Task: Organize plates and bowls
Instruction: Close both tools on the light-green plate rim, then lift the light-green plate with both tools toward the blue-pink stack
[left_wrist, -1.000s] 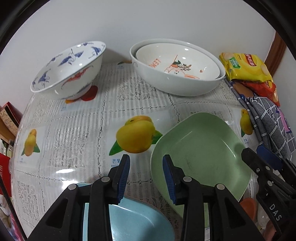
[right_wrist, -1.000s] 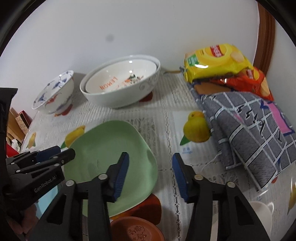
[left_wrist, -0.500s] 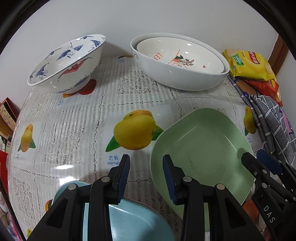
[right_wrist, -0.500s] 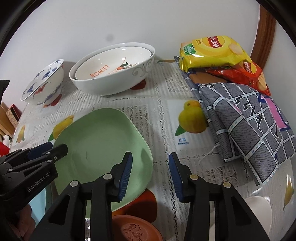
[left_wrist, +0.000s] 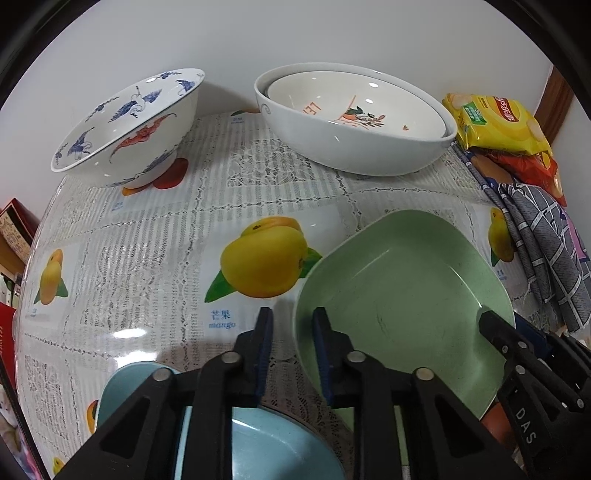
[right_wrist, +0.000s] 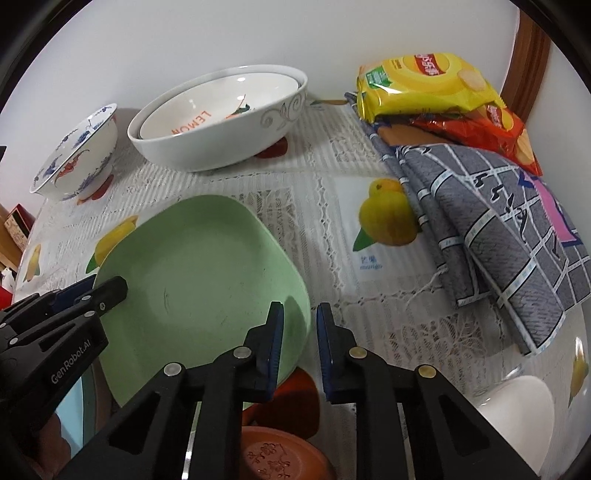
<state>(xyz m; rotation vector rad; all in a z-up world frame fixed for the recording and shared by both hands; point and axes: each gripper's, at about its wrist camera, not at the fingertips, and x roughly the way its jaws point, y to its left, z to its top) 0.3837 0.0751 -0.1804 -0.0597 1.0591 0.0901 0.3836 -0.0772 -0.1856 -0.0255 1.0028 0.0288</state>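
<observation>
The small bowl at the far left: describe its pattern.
White small bowl with blue cranes and a red bat motif, clearest in the left wrist view.

The left gripper (left_wrist: 291, 332) has just been closing, its jaws straddling the near-left rim of the green plate (left_wrist: 402, 295). A blue plate (left_wrist: 258, 443) lies nearer; the right gripper (left_wrist: 495, 325) reaches over the green plate's right edge.

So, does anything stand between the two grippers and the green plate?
Nothing visible does. One edge of the green plate already sits between the jaws of the left gripper, and the opposite edge between those of the right gripper. Both pairs of jaws have just been closing on it.
</observation>
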